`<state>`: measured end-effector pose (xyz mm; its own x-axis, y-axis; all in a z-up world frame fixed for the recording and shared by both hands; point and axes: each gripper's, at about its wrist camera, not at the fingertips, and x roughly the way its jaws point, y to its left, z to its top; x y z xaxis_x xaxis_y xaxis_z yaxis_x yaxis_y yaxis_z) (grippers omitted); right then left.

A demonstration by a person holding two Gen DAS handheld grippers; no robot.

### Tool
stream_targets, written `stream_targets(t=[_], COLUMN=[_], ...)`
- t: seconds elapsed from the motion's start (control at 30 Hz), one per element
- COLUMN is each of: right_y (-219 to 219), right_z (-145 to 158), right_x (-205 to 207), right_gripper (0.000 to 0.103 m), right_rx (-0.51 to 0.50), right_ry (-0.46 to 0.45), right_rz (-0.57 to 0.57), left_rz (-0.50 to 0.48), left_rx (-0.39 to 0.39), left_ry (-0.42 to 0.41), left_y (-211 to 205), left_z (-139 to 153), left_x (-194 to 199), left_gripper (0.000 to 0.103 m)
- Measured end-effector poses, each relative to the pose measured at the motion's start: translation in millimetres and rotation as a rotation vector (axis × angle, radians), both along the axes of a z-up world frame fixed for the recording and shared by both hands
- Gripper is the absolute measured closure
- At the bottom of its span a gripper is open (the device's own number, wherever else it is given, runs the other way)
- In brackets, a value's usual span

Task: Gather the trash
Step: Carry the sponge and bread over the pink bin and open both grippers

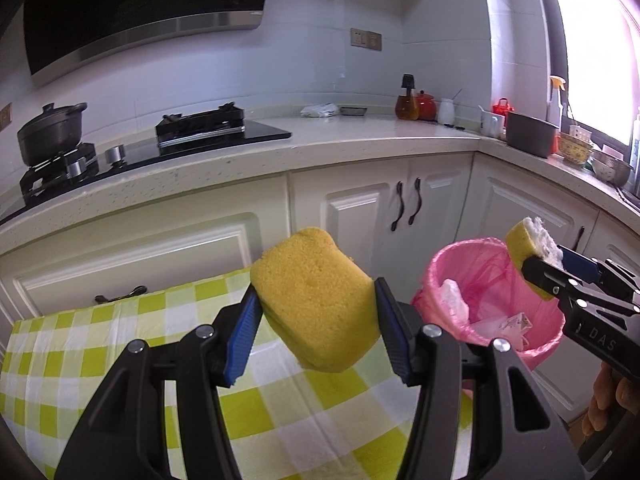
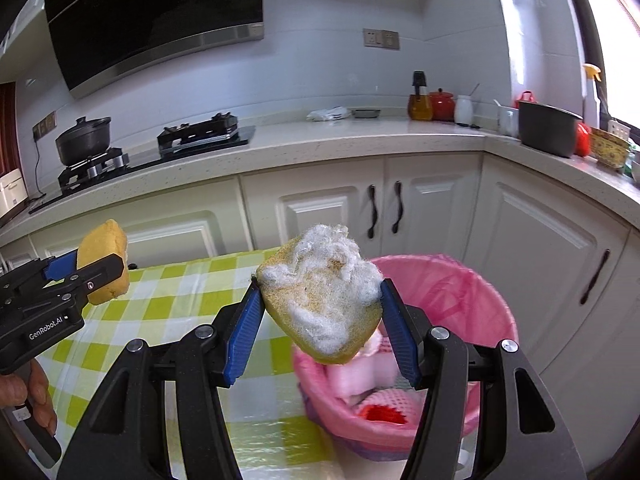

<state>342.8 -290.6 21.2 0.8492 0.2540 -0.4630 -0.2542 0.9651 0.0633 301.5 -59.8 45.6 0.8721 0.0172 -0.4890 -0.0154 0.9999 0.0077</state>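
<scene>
My left gripper is shut on a plain yellow sponge and holds it above the green-checked tablecloth. My right gripper is shut on a worn yellow sponge with a frayed white scouring pad, held over the near rim of the pink-lined trash bin. The bin holds several pieces of trash. In the left wrist view the right gripper and its sponge hang over the bin. In the right wrist view the left gripper and its sponge are at the left.
White cabinets stand behind the table and the bin. The counter carries a gas hob with a black pot, jars, a grey pot and bowls. A window is at the right.
</scene>
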Motion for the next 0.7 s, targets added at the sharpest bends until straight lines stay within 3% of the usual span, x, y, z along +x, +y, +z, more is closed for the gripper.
stream_targets(t=[0.4, 0.7], right_y=[-53, -94], right_z=[5, -2], right_x=[8, 34], right_gripper=[0.047, 0.047], right_rx=[-0.013, -0.019], right_ry=[0.013, 0.095], right_rz=[-0.083, -0.139], left_rz=[-0.138, -0.278], left_rx=[-0.016, -0.059], left_ry=[0.007, 0.083], left_y=[-68, -110], left_z=[13, 13], left_x=[24, 59], left_gripper=[0.049, 0.048])
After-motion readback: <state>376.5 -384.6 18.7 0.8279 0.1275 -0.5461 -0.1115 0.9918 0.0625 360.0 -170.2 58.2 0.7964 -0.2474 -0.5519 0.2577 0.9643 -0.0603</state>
